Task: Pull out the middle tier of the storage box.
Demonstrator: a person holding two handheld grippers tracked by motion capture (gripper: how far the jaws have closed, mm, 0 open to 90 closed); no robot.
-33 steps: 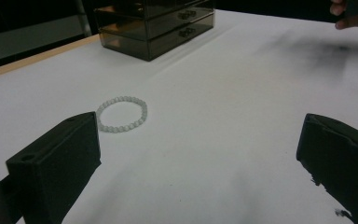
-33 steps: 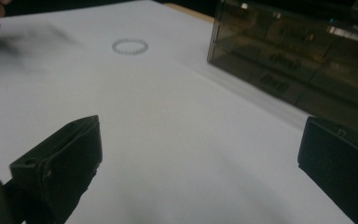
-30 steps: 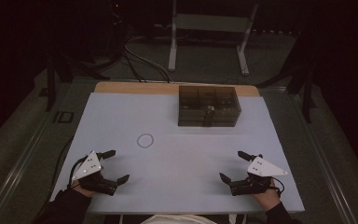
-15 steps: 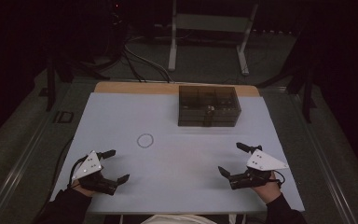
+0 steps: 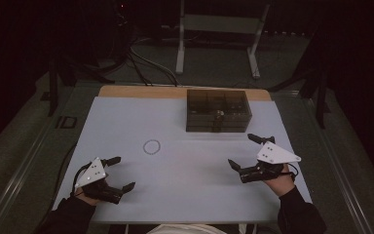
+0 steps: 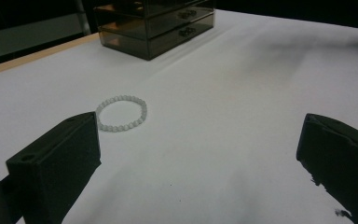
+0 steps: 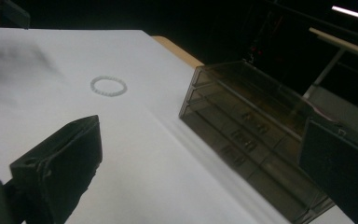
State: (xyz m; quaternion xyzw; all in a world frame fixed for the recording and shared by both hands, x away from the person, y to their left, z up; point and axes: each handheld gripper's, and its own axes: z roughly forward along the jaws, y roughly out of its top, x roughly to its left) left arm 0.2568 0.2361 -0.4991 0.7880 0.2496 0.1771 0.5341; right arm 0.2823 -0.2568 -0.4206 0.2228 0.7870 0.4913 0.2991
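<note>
On the white table (image 5: 185, 195), near its middle and left of centre, lay a small ring of pale beads, a bracelet (image 5: 151, 146), flat and alone. Touched by neither gripper. Toward the far edge stood a smoky clear drawer box (image 5: 217, 110), well apart from the bracelet, drawers shut as far as could be told. Near the front left corner hovered the left gripper (image 5: 118, 173), jaws spread wide, nothing between them; ahead of its jaws, in its own view, the bracelet (image 6: 121, 113), nearer the left jaw. At the front right, closer to the drawer box, was the right gripper (image 5: 243, 151), jaws likewise wide and empty, pointed toward the drawer box (image 7: 256, 135), with the bracelet (image 7: 108, 86) off to one side.
</note>
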